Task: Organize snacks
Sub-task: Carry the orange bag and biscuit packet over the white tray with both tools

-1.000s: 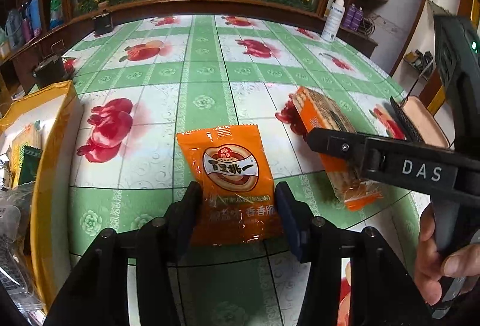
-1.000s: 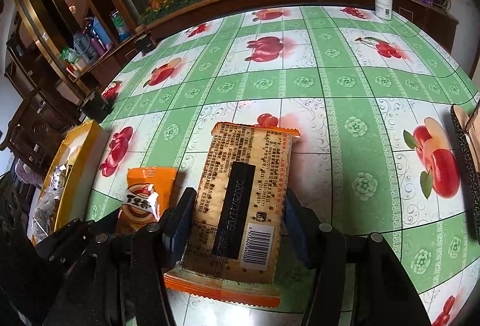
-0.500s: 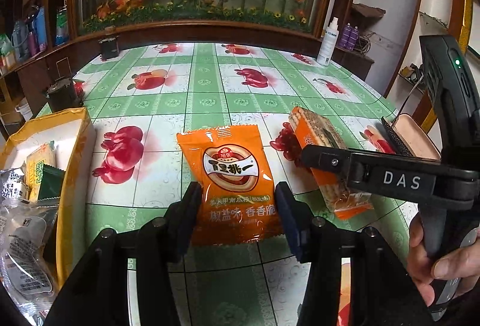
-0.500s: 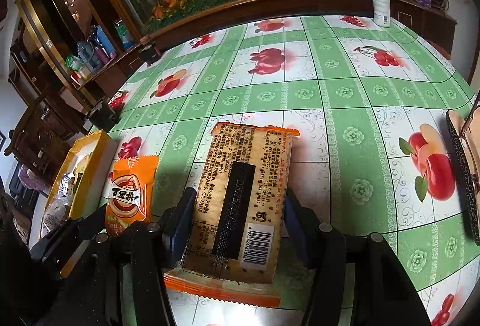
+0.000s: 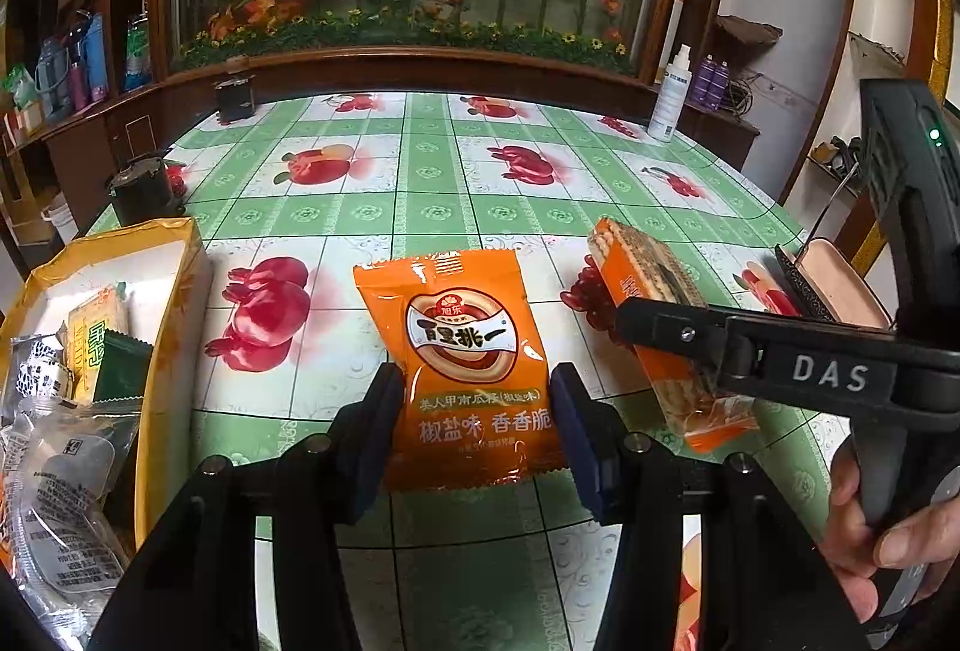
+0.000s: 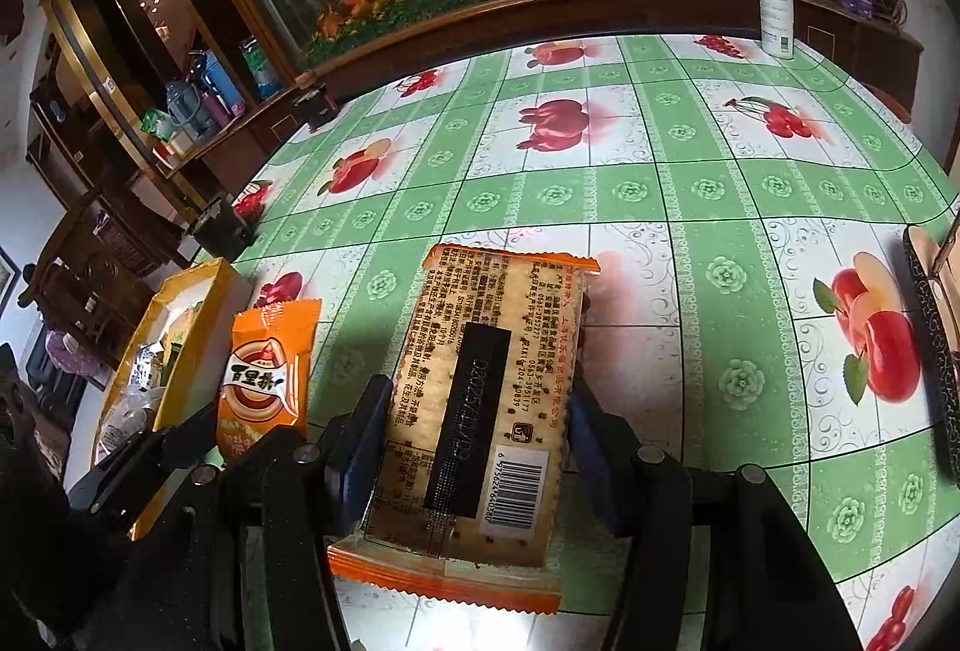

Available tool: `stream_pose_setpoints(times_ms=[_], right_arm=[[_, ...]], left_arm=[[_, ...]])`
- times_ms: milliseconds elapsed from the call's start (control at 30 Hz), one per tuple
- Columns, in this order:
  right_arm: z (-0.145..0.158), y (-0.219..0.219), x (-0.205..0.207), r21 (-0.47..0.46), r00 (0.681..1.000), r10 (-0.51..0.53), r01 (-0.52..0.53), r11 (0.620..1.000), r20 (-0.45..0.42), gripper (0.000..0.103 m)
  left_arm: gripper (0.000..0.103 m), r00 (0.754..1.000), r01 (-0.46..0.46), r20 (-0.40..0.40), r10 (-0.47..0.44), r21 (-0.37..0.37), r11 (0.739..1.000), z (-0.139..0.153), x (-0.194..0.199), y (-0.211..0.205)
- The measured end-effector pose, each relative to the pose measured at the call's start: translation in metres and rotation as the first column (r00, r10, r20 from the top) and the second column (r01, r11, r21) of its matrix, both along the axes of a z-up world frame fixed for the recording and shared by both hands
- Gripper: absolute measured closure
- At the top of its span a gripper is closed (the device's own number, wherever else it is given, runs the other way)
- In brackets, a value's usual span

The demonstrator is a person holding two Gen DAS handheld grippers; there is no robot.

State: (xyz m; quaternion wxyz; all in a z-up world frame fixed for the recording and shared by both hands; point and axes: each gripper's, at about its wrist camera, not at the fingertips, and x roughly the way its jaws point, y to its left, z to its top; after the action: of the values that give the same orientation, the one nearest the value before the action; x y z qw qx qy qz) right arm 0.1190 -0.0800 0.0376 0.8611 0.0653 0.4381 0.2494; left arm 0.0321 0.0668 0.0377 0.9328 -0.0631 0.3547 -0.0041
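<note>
My left gripper (image 5: 474,411) is shut on an orange seed packet (image 5: 462,351) and holds it above the table. The packet also shows in the right wrist view (image 6: 267,381). My right gripper (image 6: 474,435) is shut on a long cracker pack (image 6: 480,399) with orange ends, barcode side up, lifted off the tablecloth. The cracker pack shows in the left wrist view (image 5: 654,315) to the right of the seed packet. A yellow box (image 5: 171,327) holding several snack packets stands at the left; it also shows in the right wrist view (image 6: 198,303).
The table wears a green and white fruit-print cloth (image 5: 432,183). A white spray bottle (image 5: 669,96) stands at the far right edge. A dark tin (image 5: 141,189) sits at the far left. A brown case (image 5: 834,285) lies at the right edge.
Both grippers have risen with their packs; the table looks farther below, and the yellow box has come further into view at the left.
</note>
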Motion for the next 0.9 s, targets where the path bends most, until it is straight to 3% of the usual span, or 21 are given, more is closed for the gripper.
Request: stream_pose_setpoints(times_ms=[633, 800, 900], right_arm=[[0.004, -0.002, -0.001, 0.014, 1.0, 0.005, -0.005, 1.0, 0.005, 0.042], [0.003, -0.001, -0.001, 0.021, 1.0, 0.013, -0.012, 1.0, -0.001, 0.042], [0.003, 0.001, -0.001, 0.037, 1.0, 0.027, -0.027, 0.999, -0.003, 0.042]], left_arm=[[0.053, 1.0, -0.01, 0.024, 0.009, 0.004, 1.0, 0.004, -0.002, 0.003], [0.053, 0.998, -0.039, 0.041, 0.042, -0.071, 0.997, 0.018, -0.015, 0.024], [0.053, 0.995, -0.064, 0.069, 0.069, -0.071, 0.995, 0.031, -0.03, 0.038]])
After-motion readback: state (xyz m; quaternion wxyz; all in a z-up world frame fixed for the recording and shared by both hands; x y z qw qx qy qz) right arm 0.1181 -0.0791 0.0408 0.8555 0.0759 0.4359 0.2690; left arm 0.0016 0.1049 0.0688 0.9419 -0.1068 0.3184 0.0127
